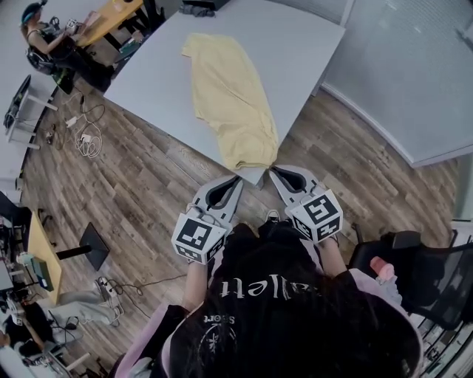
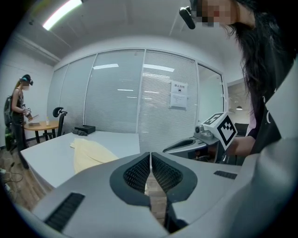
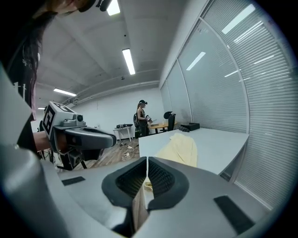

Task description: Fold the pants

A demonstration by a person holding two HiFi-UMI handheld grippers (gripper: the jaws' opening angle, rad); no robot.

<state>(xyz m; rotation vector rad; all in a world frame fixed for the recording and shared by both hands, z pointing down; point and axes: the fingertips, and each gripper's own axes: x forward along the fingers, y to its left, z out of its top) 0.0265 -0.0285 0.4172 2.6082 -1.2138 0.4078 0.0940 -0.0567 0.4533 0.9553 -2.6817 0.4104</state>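
Nearest, the left gripper (image 1: 237, 179) and right gripper (image 1: 273, 171) are held side by side over the wood floor (image 1: 148, 184), tips converging on the near corner of the white surface (image 1: 295, 44). Both pairs of jaws are pressed together with nothing between them. The pale yellow pants (image 1: 229, 96) lie flat just beyond the tips. One end sits at that near corner, and the garment runs lengthwise toward the far edge. Each gripper view shows the pants (image 2: 91, 153) (image 3: 179, 146) ahead of the closed jaws, not in them. Farther off, a person (image 1: 44, 40) stands at a wooden desk (image 1: 111, 15).
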